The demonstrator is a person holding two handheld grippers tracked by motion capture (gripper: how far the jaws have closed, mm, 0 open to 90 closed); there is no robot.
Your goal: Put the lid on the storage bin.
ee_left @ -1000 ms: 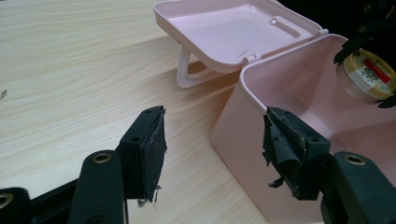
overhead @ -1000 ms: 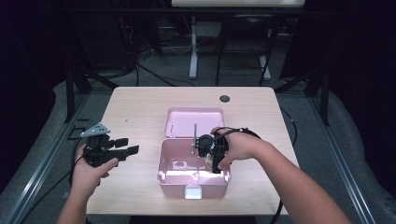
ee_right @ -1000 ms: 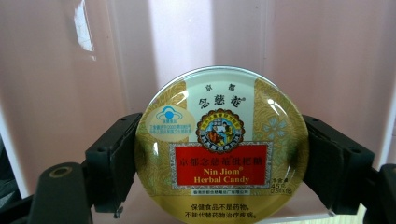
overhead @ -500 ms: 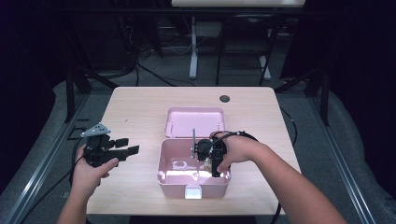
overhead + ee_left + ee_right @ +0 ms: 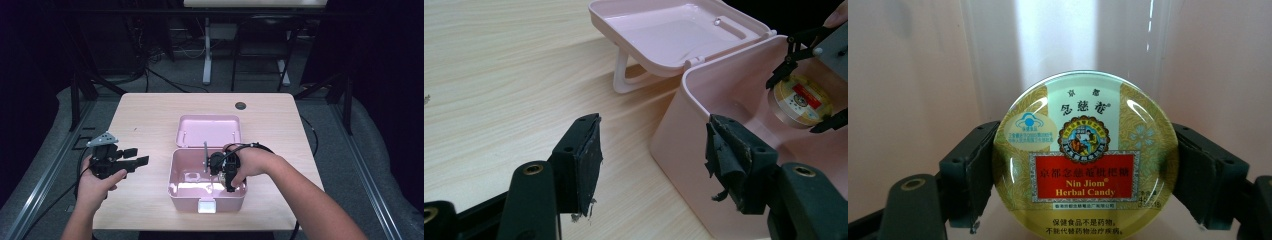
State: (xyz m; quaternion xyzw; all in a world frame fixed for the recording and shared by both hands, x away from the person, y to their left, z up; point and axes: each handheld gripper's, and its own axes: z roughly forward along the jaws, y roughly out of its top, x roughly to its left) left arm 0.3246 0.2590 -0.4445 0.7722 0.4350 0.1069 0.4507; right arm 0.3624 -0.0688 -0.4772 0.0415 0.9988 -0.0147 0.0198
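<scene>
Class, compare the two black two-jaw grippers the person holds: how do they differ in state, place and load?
The left gripper stands open and holds nothing, while the right gripper is shut on the round gold candy tin. The left gripper hovers over the light wooden table beside the pink plastic box; the right gripper reaches down inside that box. Both have black padded jaws.
</scene>
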